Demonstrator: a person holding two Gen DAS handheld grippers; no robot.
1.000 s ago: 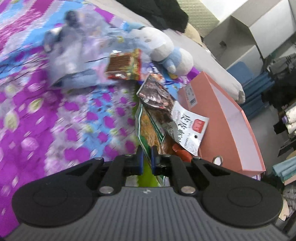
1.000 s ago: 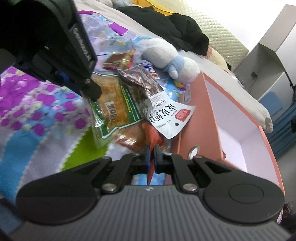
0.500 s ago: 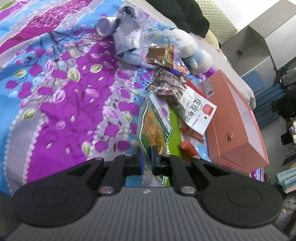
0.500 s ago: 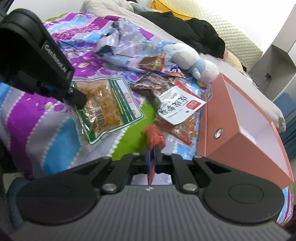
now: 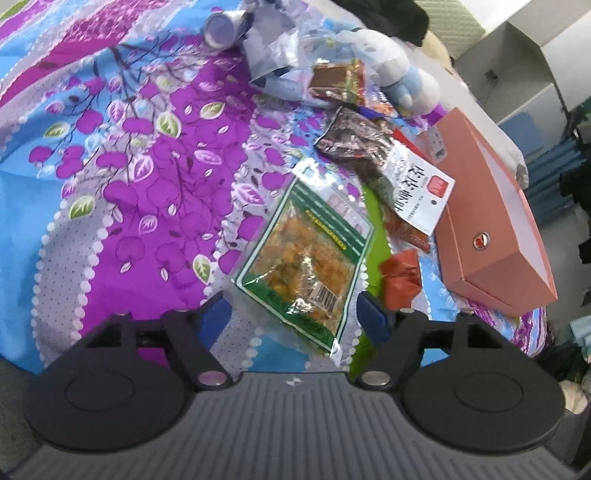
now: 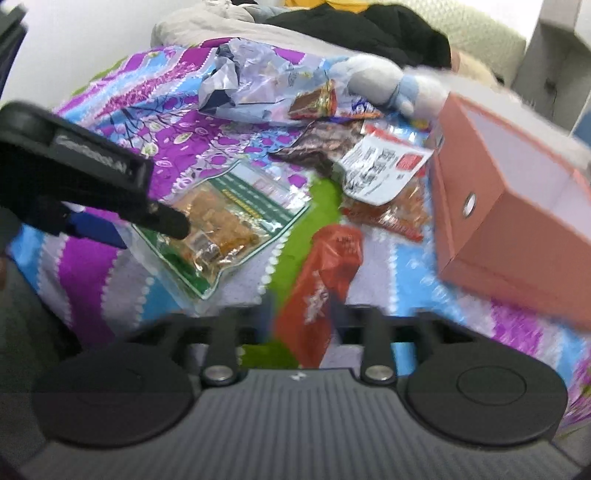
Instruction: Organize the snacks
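My left gripper is open; the green-edged bag of orange snacks lies loose between its blue fingertips on the bedspread. My right gripper is open too, with a red packet lying between its fingers, blurred. The green bag also shows in the right wrist view, with the left gripper's fingers over it. The open orange box lies at the right, also seen in the right wrist view. A dark bag with a white label and a red-orange packet lie beside the box.
A crumpled pale plastic bag, a brown-red snack packet, a plush toy and a small can lie further back on the purple and blue bedspread. Dark clothes lie behind.
Both grippers have opened and pulled back. The green bag dropped from the left gripper, the red packet from the right; both now lie on the bedspread.
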